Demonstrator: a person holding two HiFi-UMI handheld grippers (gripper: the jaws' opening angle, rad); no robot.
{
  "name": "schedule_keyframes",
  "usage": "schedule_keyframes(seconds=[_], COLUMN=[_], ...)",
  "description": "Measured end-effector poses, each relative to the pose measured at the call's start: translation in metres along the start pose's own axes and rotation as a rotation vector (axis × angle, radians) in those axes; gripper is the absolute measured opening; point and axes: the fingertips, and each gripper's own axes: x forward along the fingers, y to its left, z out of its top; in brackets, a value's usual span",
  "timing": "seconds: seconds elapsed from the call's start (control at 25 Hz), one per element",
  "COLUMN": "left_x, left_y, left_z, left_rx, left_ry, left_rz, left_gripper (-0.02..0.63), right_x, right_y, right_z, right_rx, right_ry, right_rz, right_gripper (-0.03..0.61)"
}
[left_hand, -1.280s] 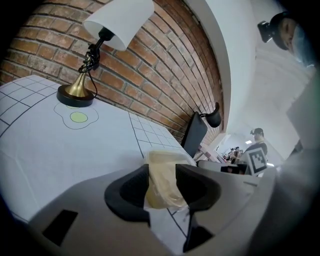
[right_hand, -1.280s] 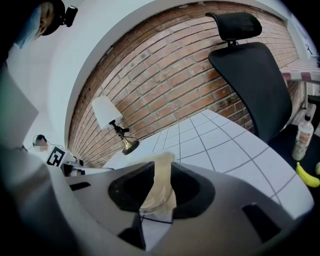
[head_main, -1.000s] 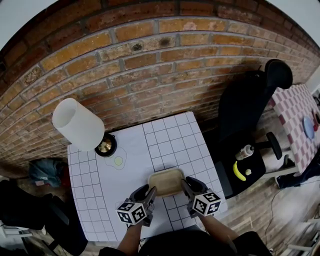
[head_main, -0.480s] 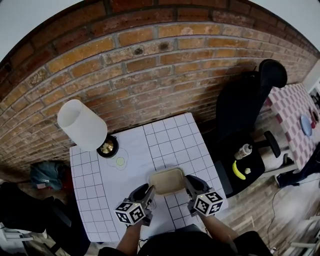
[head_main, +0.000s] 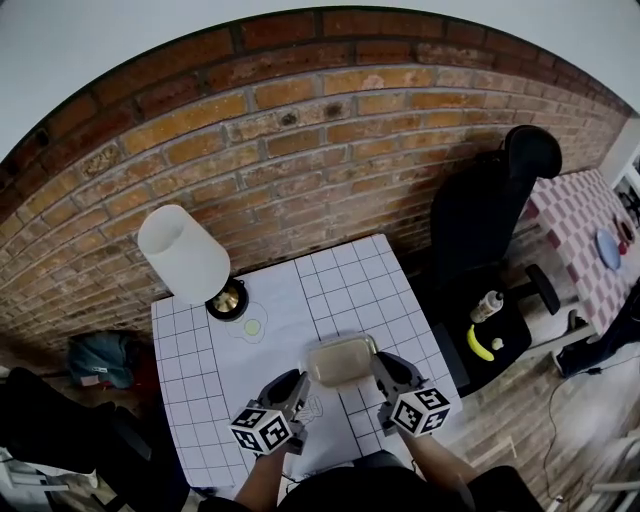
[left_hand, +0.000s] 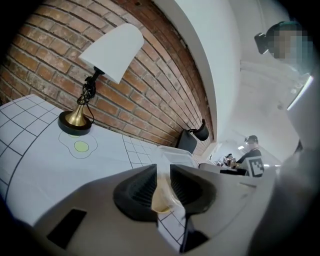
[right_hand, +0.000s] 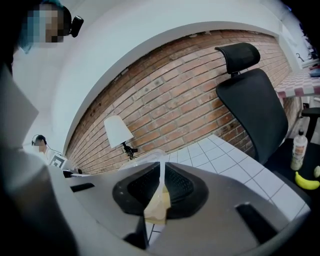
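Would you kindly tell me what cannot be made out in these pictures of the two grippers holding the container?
- Contents of the container: too small in the head view. In the gripper views, the left gripper and right gripper cover most of it.
- Label on the bottle: too small in the right gripper view.
- Base of the lamp: mostly behind its own shade in the head view.

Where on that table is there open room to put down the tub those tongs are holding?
Bare grid on the table between the tub and the brick wall, toward the chair, and along the left edge nearer than the lamp. Crowded: around the lamp base and egg drawing, and by the left tongs and right tongs.
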Motion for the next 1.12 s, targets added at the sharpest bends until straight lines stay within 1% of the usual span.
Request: schedule_keyframes(seconds=[0.2,0.48,0.56,0.64,0.84,1.12], left_x=[-0.017,-0.045,-0.054,-0.062,-0.080,-0.112], left_y=[-0.009,-0.022,-0.025,-0.028,-0.034,-0.038], left_z=[0.012,0.029,0.034,0.038,0.047,0.056], left_rx=[0.017,0.066,0.090,0.106,0.115,0.132], left_ry=[-0.035,-0.091,-0.106,-0.118,-0.149,-0.188], left_rz=[-0.021,-0.039,-0.039,-0.045,-0.072,-0.098], left_gripper=[0.084,0.078,0.054,0.053,0.051,0.049], right_x=[-0.010,-0.027,-0.033,-0.038,-0.050,-0.063], right_y=[0.018,0.048,0.056,0.065,0.088,0.119], right_z=[0.011,0.023,0.026,0.030,0.039,0.040], right_rx=[-0.002,-0.012,-0.015,-0.014,-0.014,-0.033], right_ry=[-0.046,-0.110,-0.127,-0.144,-0.198,-0.247], right_rz=[0.006,0.024,0.030,0.038,0.047,0.062], right_gripper=[0.025,0.023,0.021,0.021,0.021,0.021])
